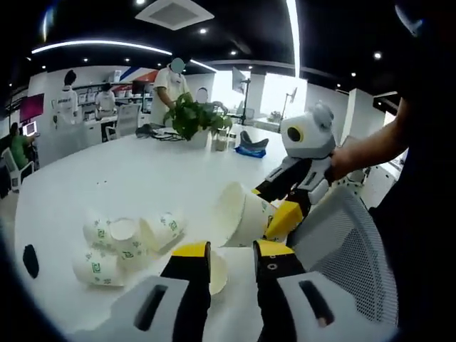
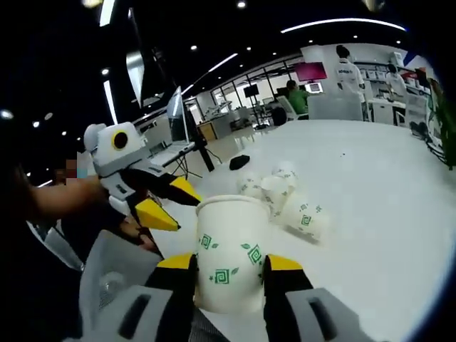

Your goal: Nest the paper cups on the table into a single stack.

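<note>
My right gripper (image 2: 231, 265) is shut on a white paper cup (image 2: 229, 256) with green prints, held upright between its yellow-tipped jaws. In the left gripper view that cup (image 1: 239, 214) lies sideways with its mouth to the left, and the right gripper (image 1: 272, 206) reaches in from the right. My left gripper (image 1: 231, 251) stands open just below the cup; a white cup rim (image 1: 218, 274) peeks out beside its left jaw. Seen from the right gripper view, the left gripper (image 2: 174, 205) hangs open left of the held cup. Several loose cups (image 1: 121, 242) (image 2: 285, 203) lie clustered on the white table (image 1: 142, 178).
A potted plant (image 1: 192, 117) and a blue object (image 1: 251, 146) stand at the table's far end, where people work. A mesh chair (image 1: 349, 242) is close on the right. A small black object (image 1: 30, 260) lies near the table's left edge.
</note>
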